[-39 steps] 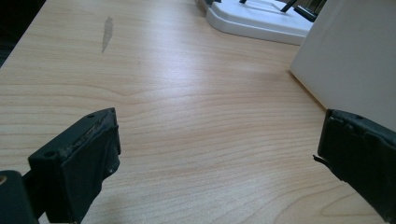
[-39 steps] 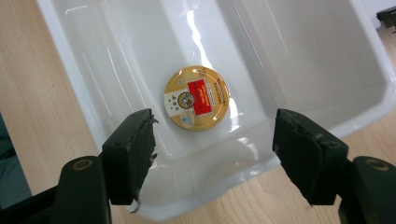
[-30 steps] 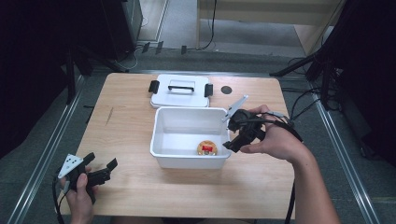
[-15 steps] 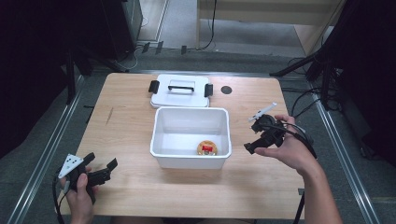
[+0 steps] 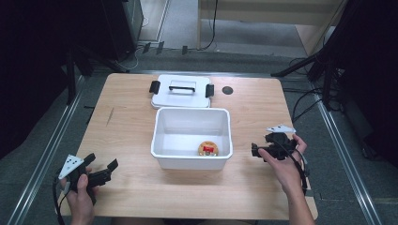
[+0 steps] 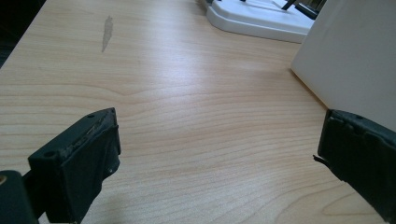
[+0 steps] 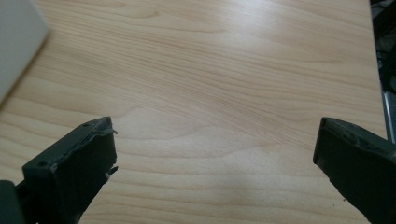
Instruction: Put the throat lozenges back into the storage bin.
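A white open bin (image 5: 191,160) stands mid-table with a small round orange and red item (image 5: 208,149) on its floor near the front right. Its white lid (image 5: 180,92), with black clips and a handle, lies flat behind it. My left gripper (image 5: 101,170) rests open at the table's front left, pointing toward the bin (image 6: 355,56); nothing lies between its jaws (image 6: 219,154). My right gripper (image 5: 258,151) is held open just right of the bin, low over bare wood (image 7: 215,154), empty.
A small dark round hole (image 5: 227,90) sits in the tabletop right of the lid. A grey smudge (image 6: 107,32) marks the wood at the left. Black cables and stands surround the table on the floor.
My right gripper has drawn back from over the bin's right rim, moving right and toward the person, and now sits lower beside the bin. The left gripper has stayed put.
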Demonstrator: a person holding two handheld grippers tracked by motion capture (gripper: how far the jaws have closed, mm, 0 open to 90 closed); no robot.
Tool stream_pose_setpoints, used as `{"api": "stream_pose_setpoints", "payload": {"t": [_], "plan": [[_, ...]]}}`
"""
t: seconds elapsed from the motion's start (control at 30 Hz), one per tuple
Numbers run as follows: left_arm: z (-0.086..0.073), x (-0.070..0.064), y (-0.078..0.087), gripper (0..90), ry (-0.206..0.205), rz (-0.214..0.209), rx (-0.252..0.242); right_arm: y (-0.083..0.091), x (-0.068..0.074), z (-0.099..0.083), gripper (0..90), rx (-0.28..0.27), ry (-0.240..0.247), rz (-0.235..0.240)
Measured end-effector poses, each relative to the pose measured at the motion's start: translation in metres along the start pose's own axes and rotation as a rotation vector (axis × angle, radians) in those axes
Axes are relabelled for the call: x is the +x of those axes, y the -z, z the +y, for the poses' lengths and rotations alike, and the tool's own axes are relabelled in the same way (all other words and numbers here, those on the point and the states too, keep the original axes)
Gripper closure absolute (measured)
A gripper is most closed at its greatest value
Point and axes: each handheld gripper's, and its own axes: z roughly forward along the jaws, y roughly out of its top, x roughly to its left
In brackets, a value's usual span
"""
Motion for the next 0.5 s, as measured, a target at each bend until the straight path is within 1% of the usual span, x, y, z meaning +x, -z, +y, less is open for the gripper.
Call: {"api": "stream_pose_setpoints", "payload": {"t": [0.1, 0.17, 0.2, 0.3, 0.33, 0.4, 0.43, 0.47, 0.5], "plan": [[0.000, 0.000, 0.000, 0.0, -0.001, 0.001, 0.002, -0.003, -0.006, -0.015, 0.0, -0.041, -0.044, -0.011], [0.000, 0.000, 0.000, 0.0, -0.001, 0.002, 0.001, -0.002, -0.012, -0.027, 0.0, -0.084, -0.067, -0.022], [0.000, 0.000, 0.000, 0.0, -0.001, 0.002, 0.001, -0.002, -0.012, -0.027, 0.0, -0.084, -0.067, -0.022], [0.000, 0.000, 0.000, 0.0, -0.001, 0.002, 0.000, 0.001, -0.018, -0.038, 0.0, -0.119, -0.086, -0.038], [0.000, 0.000, 0.000, 0.0, -0.003, 0.003, 0.001, 0.004, -0.024, -0.046, 0.0, -0.136, -0.107, -0.049], [0.000, 0.000, 0.000, 0.0, -0.003, 0.003, 0.001, 0.005, -0.027, -0.050, 0.0, -0.144, -0.114, -0.053], [0.000, -0.001, 0.000, 0.0, -0.003, 0.003, 0.000, 0.007, -0.032, -0.058, 0.0, -0.155, -0.128, -0.059], [0.000, -0.001, 0.000, 0.0, -0.003, 0.003, 0.000, 0.007, -0.032, -0.058, 0.0, -0.155, -0.128, -0.059], [0.000, -0.001, 0.000, 0.0, -0.004, 0.004, 0.001, 0.008, -0.035, -0.062, 0.0, -0.159, -0.133, -0.059]]}}
